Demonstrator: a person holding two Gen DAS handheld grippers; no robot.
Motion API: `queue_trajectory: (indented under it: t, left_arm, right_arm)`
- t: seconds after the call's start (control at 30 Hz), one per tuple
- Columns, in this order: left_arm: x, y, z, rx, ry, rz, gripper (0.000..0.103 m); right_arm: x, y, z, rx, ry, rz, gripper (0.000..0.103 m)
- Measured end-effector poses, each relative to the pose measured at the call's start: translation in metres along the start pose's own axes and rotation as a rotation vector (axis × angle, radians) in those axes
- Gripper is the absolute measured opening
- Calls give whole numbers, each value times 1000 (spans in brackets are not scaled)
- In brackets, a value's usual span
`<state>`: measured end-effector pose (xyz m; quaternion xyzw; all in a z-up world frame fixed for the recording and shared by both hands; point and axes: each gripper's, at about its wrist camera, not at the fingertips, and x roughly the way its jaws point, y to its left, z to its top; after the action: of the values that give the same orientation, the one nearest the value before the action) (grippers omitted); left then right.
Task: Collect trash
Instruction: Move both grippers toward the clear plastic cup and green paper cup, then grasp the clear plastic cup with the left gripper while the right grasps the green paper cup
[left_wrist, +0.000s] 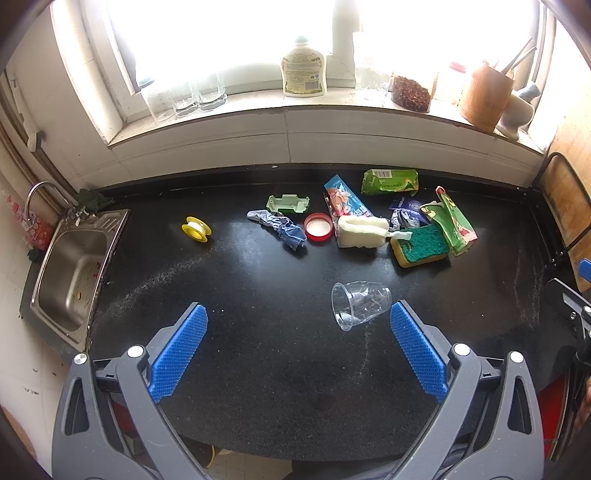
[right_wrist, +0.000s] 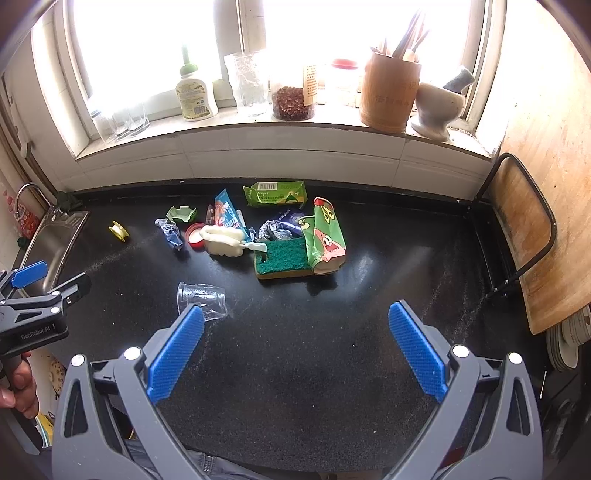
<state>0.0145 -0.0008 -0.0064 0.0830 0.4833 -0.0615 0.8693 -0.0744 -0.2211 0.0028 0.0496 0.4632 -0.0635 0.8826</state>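
- Black speckled countertop (left_wrist: 258, 350) ran under a bright window, with a steel sink (left_wrist: 70, 273) set in at the left end.
- Left gripper (left_wrist: 299, 317) hovered above the counter, fingers released and spread wide, nothing between them.
- Right gripper (right_wrist: 295, 321) likewise hovered with fingers released and wide apart, empty.
- Clear plastic cup (left_wrist: 360, 304) lay on its side just beyond the left gripper's right fingertip; in the right wrist view the same cup lay just beyond the right gripper's left fingertip.
- Farther ahead of both sets of fingers lay the trash cluster: green-topped sponge (left_wrist: 421, 245), white foam brush (left_wrist: 364, 230) touching it, cartoon-printed green wrapper (right_wrist: 327, 236) beside the sponge, red lid (left_wrist: 318, 227), crumpled blue-grey wrapper (left_wrist: 280, 229), blue snack packet (left_wrist: 343, 199), dark purple foil wrapper (left_wrist: 408, 212).
- Yellow tape spool (left_wrist: 197, 229) sat apart, ahead of the left gripper's left finger.
- Pale green plastic tray (left_wrist: 288, 204) and green packet (left_wrist: 390, 181) lay near the back edge.
- Farthest: windowsill with white bottle (left_wrist: 303, 70), glasses (left_wrist: 184, 98), wooden utensil holder (right_wrist: 389, 94), mortar (right_wrist: 437, 107).
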Motion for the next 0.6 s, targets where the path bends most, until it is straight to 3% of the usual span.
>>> queue_trajectory:
  t: [0.43, 0.6]
  left_arm:
    - [15, -5, 1, 43, 18, -22, 97]
    - [32, -15, -4, 162, -8, -88, 97]
  right_arm:
    - [11, -9, 4, 17, 17, 8, 97]
    - [31, -16, 6, 13, 39, 13, 97]
